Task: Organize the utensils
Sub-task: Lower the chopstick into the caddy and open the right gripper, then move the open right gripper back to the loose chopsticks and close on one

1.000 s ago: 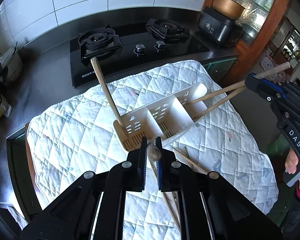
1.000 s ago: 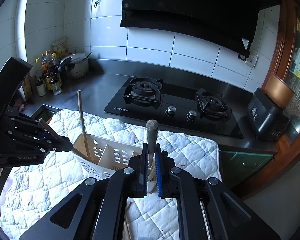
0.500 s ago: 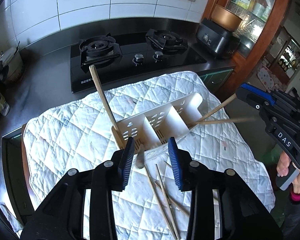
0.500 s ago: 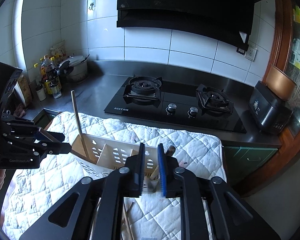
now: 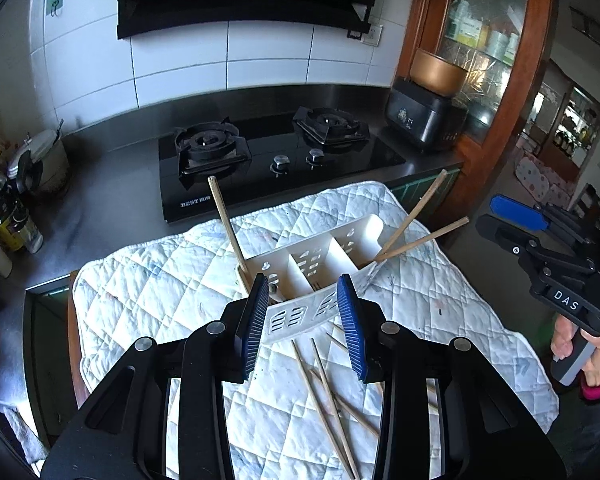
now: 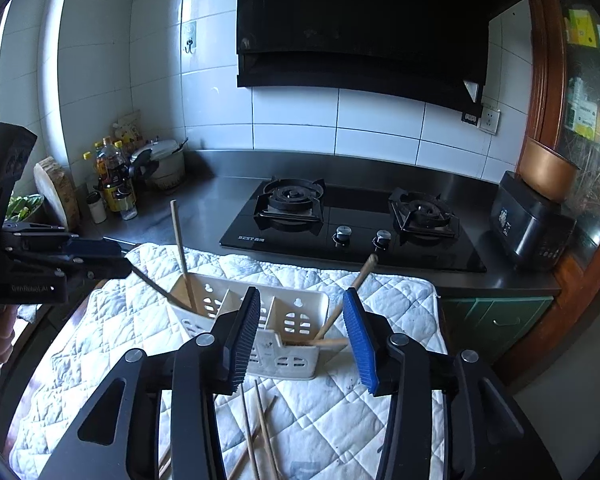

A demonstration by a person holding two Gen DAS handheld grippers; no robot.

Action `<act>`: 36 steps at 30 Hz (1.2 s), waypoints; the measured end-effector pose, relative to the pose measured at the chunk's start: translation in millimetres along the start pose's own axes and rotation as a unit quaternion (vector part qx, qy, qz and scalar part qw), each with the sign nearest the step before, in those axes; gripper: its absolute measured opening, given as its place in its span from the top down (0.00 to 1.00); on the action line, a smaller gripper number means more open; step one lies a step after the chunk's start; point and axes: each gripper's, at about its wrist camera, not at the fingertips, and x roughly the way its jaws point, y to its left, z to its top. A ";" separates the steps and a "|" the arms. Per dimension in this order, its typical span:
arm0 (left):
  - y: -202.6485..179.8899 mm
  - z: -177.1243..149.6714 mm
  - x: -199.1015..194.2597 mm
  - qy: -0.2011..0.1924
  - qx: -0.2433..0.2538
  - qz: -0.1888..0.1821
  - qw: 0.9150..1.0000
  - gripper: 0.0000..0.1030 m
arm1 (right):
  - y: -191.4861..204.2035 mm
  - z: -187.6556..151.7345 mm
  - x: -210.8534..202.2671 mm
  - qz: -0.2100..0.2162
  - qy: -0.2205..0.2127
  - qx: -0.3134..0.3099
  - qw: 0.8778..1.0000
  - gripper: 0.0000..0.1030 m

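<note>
Chopsticks partly hidden behind left hand-held gripper; both hand-held grippers spread, empty.

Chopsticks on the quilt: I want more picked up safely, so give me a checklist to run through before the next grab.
1. Left gripper open, holding nothing: ok.
2. Right gripper open, holding nothing: ok.
3. Loose chopsticks reachable on the quilt: ok.
4. Loose chopsticks lying apart for a single pick: not ok, they cross.
5. Caddy upright: ok.
6. Middle compartment free: cannot tell.
</note>
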 end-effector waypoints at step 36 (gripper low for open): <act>-18.3 -247.8 19.3 0.020 -0.071 0.048 0.996 0.31 | 6.3 -233.8 -22.1 0.039 0.073 0.022 0.996 0.13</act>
